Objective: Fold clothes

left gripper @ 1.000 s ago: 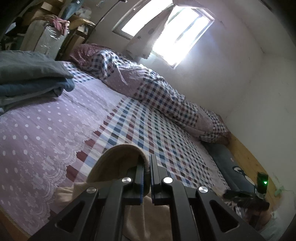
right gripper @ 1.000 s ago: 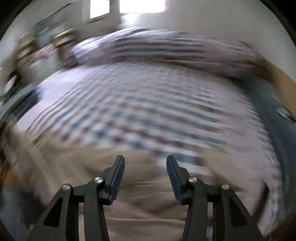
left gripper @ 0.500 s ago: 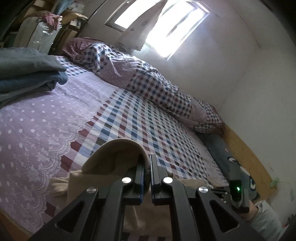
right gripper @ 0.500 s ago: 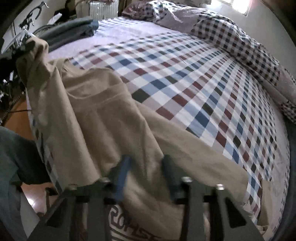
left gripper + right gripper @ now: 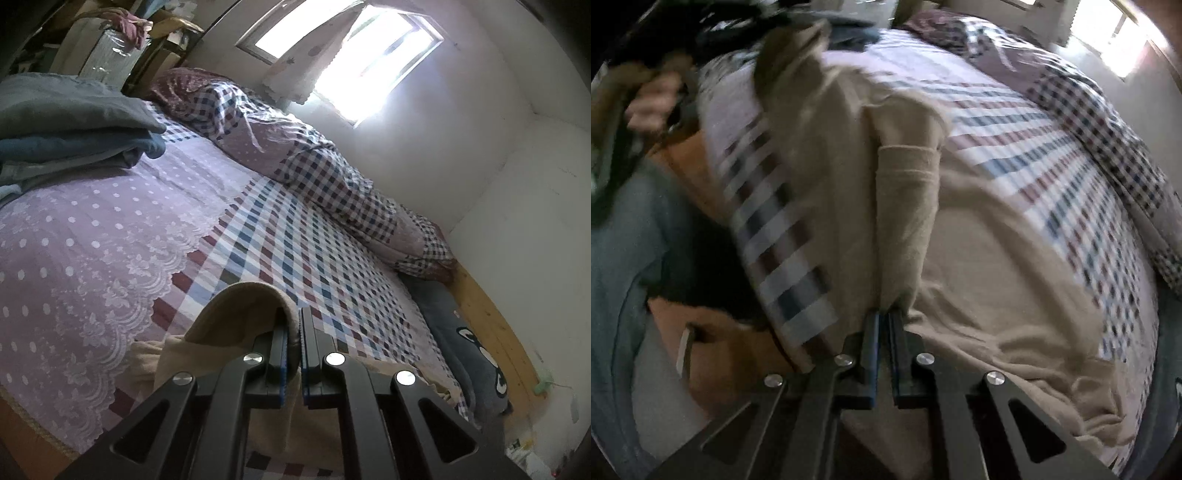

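Each hand-held gripper, left (image 5: 293,339) and right (image 5: 884,332), consists of black angular linkage arms with triangular cut-outs. Four round silver screws are set across each linkage. The two narrow black fingers (image 5: 309,347) carry blue inner pads. The person wears a grey-blue garment (image 5: 617,266), seen blurred.

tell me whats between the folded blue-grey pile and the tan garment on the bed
Only bedding: the lilac dotted lace cover separates the folded pile from the tan garment, seen in the left wrist view.

Home bedroom: checked bed (image 5: 295,258), rolled quilt (image 5: 332,177) (curtained window (image 5: 354,55)).
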A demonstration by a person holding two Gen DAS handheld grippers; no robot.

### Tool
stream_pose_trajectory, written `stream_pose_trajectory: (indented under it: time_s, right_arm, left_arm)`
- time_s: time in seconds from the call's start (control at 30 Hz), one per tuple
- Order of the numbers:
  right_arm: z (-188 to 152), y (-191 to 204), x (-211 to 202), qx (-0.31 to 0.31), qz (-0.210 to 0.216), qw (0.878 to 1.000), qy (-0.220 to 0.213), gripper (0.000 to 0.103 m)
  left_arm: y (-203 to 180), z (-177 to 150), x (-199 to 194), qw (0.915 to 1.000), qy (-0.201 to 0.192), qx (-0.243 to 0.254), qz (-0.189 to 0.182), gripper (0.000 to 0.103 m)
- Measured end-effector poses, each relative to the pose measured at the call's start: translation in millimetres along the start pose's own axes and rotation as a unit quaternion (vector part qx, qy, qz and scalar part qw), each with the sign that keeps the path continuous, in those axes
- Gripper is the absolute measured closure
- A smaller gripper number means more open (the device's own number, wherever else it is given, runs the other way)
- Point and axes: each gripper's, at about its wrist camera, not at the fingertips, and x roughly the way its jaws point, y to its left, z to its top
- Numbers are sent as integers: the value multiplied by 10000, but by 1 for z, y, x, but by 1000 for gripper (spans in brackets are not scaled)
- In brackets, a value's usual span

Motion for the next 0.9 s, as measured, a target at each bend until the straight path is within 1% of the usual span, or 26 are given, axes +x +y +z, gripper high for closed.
stream_pose_trajectory:
  time_s: [0.1, 0.17, 0.2, 0.23, 0.33, 0.37, 0.4, 0.43, 0.5, 0.53, 0.6, 0.73, 0.9]
  right_arm:
    - [-7, 26, 14, -390, 295, 9986, 182, 99]
    - [-14, 34, 14, -477, 448, 9975, 260, 99]
    - [-13, 31, 13, -449, 513, 9974, 237, 99]
    - [-12, 27, 9, -390, 580, 9974, 183, 99]
    - [-3, -2, -18, 53, 856, 9960, -255, 97]
    - [1, -16, -29, 269, 932, 9943, -444, 93]
    - [5, -28, -35, 472, 958, 9924, -606, 86]
    - [9, -40, -40, 672, 977, 9900, -765, 82]
    - [18, -63, -52, 1070, 1011, 9832, -1080, 63]
    - [22, -66, -50, 1110, 994, 9826, -1105, 61]
    - [29, -70, -43, 1143, 951, 9825, -1118, 61]
    - [32, -55, -16, 860, 943, 9882, -844, 63]
    - [28, -6, 1, 163, 1040, 9927, -589, 62]
  left_arm:
    - [2, -1, 3, 9999, 71, -18, 79, 99]
    - [2, -1, 4, 9999, 99, -23, 102, 99]
    - [3, -1, 5, 9999, 113, -26, 113, 99]
    - [3, -2, 6, 9998, 128, -29, 124, 99]
    - [4, -2, 8, 9997, 170, -37, 158, 99]
    - [5, -2, 8, 9997, 183, -40, 167, 99]
    - [5, -2, 9, 9997, 190, -41, 168, 99]
    - [5, -1, 9, 9997, 196, -42, 169, 99]
    - [5, -1, 10, 9996, 208, -38, 172, 99]
    - [5, -1, 10, 9996, 214, -36, 174, 99]
    - [5, -1, 10, 9996, 226, -32, 177, 99]
    - [7, -2, 11, 9995, 258, -29, 200, 99]
    - [10, -3, 13, 9990, 347, -32, 296, 99]
